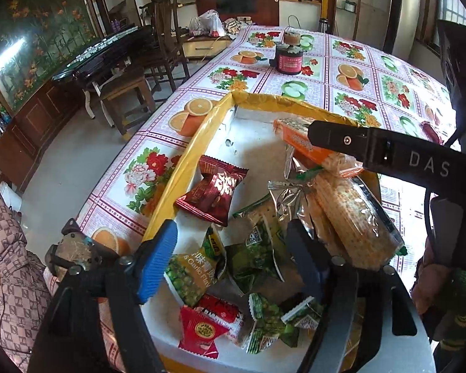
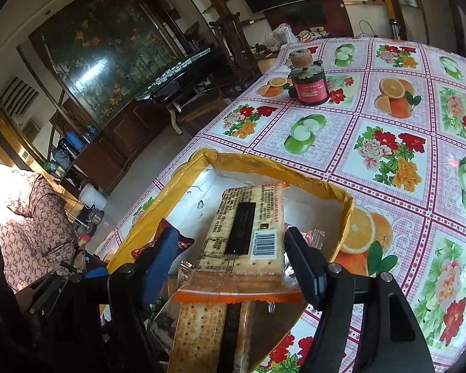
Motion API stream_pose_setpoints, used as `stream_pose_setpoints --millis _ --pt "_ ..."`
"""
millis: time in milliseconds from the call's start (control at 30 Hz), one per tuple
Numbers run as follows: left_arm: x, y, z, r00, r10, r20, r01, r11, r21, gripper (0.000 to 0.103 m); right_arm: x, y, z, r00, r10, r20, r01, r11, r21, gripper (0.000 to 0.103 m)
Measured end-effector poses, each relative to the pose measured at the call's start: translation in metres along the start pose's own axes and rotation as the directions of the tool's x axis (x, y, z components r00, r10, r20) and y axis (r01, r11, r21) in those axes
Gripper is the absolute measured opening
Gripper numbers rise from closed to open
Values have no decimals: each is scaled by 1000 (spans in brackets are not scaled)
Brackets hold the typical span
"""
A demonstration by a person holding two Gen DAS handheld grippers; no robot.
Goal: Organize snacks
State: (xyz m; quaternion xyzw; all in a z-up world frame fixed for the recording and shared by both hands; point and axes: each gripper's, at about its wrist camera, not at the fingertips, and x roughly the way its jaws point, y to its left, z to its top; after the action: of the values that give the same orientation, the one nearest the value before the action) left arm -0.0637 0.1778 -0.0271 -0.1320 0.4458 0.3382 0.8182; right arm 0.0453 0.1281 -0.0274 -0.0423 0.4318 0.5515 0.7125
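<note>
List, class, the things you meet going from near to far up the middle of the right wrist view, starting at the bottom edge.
Clear-wrapped cracker pack → orange-edged cracker pack with barcode → yellow far rim of the box → green apple print on the tablecloth → dark jar with a pink label.

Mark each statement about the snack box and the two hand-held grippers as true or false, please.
1. The box has a yellow rim. True.
2. A dark red snack packet lies inside the box. True.
3. The right hand-held gripper is clamped shut on the orange-edged cracker pack. False: its jaws stand apart on either side of the pack.
4. The green pea packets lie on the tablecloth outside the box. False: they lie inside the box.
5. A dark jar stands on the tablecloth beyond the box. True.
</note>
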Motion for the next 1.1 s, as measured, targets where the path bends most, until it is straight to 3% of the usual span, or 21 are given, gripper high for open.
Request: stream_pose_setpoints --millis 300,567,867,1100 --pt "-30 2 -18 1000 -7 26 7 1000 2 76 -37 6 -9 998 40 50 -38 999 -35 72" --pt "-60 -4 -35 998 -6 65 4 1000 28 83 -78 10 -30 996 73 48 -64 985 -159 74" --pt "-88 -7 -59 996 9 87 -13 999 46 90 -106 16 -65 999 34 -3 -33 943 -331 74" --pt "-102 -3 -78 995 37 94 -40 999 35 96 -119 29 -92 999 29 -28 -39 887 -460 74"
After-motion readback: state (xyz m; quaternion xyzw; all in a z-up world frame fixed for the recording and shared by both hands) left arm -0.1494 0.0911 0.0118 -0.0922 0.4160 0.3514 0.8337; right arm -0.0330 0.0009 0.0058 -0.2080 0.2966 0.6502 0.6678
